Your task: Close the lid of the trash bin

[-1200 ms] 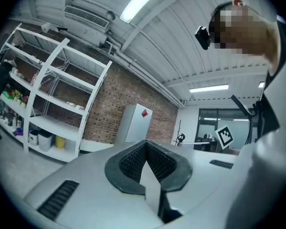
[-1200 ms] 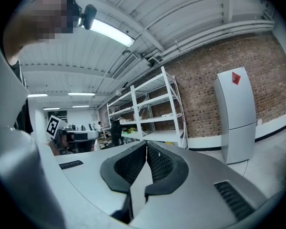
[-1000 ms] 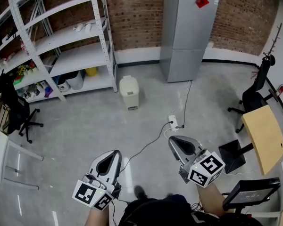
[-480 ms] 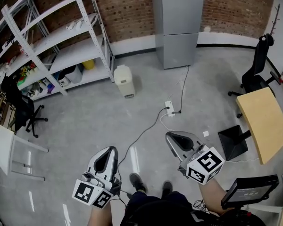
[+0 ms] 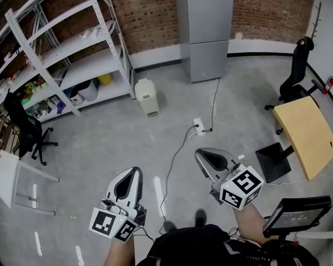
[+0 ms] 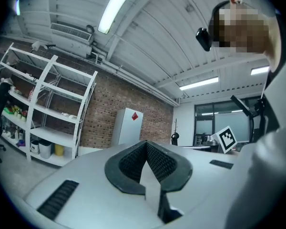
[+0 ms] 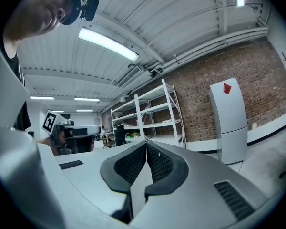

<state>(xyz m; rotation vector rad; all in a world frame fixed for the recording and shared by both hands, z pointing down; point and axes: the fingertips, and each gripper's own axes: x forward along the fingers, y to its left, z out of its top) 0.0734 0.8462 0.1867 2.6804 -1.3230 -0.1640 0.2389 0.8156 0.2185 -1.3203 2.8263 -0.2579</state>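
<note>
A small cream trash bin (image 5: 146,96) stands on the grey floor by the foot of the white shelving, its lid down. It is several steps ahead of me. My left gripper (image 5: 132,174) is held low at the lower left of the head view, jaws shut with nothing between them. My right gripper (image 5: 202,155) sits at the lower right, jaws likewise shut and empty. In the left gripper view my left gripper (image 6: 146,144) points up toward the brick wall and ceiling. The right gripper (image 7: 146,143) aims the same way in its own view. The bin shows in neither gripper view.
White metal shelving (image 5: 72,54) runs along the left wall. A grey fridge (image 5: 205,29) stands against the brick wall. A power strip and cable (image 5: 200,127) lie on the floor between me and the bin. A black office chair (image 5: 28,134) is at the left, a wooden desk (image 5: 302,134) at the right.
The view has shifted as I stepped; the bin and fridge sit slightly higher and more to the left than a second ago. Both grippers stay shut and held low.
</note>
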